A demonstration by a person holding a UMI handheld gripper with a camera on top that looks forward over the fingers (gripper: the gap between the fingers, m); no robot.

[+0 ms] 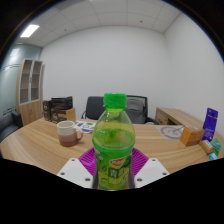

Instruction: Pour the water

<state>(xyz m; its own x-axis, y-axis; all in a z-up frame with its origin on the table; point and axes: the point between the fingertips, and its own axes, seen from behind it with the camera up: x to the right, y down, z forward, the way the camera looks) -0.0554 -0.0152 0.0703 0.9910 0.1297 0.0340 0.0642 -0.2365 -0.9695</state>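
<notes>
A green plastic bottle with a green cap and a green label stands upright between my gripper's purple pads. Both pads press against its sides, so the gripper is shut on it. The bottle's base is hidden low between the fingers. Beyond it to the left, a small white cup with a reddish lower band sits on the wooden table.
A green-and-white packet lies behind the cup. A cardboard box and a blue carton stand at the right. Black chairs line the table's far side, with a wooden cabinet at the left wall.
</notes>
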